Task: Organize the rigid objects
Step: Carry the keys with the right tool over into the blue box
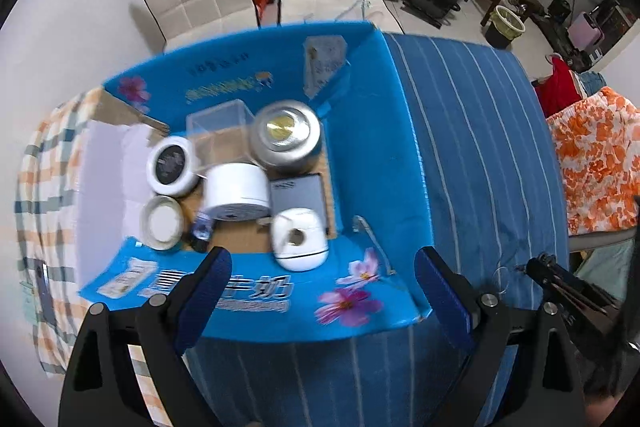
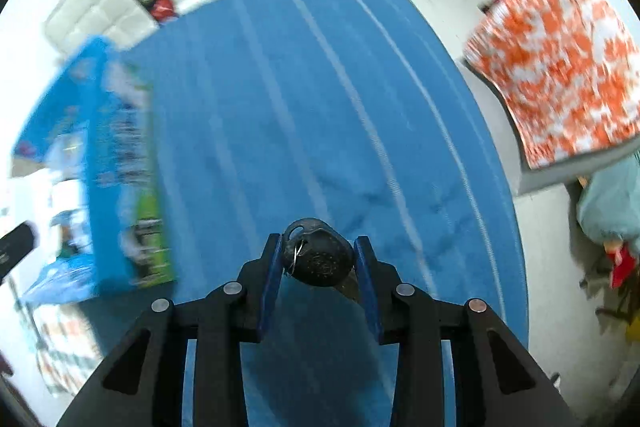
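The right gripper [image 2: 316,259] is closed on a black key [image 2: 318,258] — its rounded head sits between the two blue pads, held above the blue striped cloth [image 2: 304,99] with the blue carton [image 2: 108,155] off to its left. The left gripper [image 1: 324,287] is spread wide and holds nothing; it hangs over the carton's [image 1: 360,99] near flap, beyond which a silver tin [image 1: 286,135], a white roll [image 1: 236,191] and a white jar [image 1: 300,239] stand inside.

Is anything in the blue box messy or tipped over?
Yes, a little. In the blue box, the white roll lies on its side across the other things, while the silver tin and the round jars stand upright. Nothing looks spilled or broken.
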### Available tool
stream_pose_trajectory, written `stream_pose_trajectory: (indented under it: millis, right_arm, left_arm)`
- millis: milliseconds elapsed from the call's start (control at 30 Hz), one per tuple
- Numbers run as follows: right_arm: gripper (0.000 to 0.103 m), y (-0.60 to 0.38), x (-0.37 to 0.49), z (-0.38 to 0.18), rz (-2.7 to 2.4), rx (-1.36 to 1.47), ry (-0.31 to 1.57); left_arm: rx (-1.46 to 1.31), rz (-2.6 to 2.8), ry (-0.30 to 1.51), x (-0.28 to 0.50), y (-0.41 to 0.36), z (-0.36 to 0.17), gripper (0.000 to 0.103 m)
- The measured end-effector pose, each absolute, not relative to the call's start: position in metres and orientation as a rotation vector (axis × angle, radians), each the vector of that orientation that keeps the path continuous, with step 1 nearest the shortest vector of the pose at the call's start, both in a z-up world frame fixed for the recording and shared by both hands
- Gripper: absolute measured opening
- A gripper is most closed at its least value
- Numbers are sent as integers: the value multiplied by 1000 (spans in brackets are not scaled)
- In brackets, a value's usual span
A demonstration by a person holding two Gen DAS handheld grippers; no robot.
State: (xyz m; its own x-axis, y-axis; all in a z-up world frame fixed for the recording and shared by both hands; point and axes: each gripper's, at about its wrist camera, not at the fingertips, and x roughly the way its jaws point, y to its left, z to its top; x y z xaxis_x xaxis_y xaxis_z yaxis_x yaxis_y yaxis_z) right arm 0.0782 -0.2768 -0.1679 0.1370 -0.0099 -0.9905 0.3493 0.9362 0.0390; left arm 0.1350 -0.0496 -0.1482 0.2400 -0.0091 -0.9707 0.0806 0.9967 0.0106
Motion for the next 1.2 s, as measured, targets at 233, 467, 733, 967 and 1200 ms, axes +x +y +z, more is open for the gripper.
stream_pose_trajectory:
  millis: [233,467,733,967,1200]
  right_arm:
    - [38,-209,81,-94,-115,260,1300]
    - [38,-153,88,-31,2,210,1245]
    - [38,-106,90,21,99,194,1181]
    - [38,-72,100,27,149,173,1187]
    - [38,-49,128,-21,182,218,1251]
  left_arm:
    - [50,-35,1245,123,-20,-102,94]
    - [-1,-26,1182,111,13,-55,94]
    - [-28,0,1129,100,46,-20,94]
    - [-68,13,1146,101,78,-25,94]
    - [-75,41,1195,115,107,-52,94]
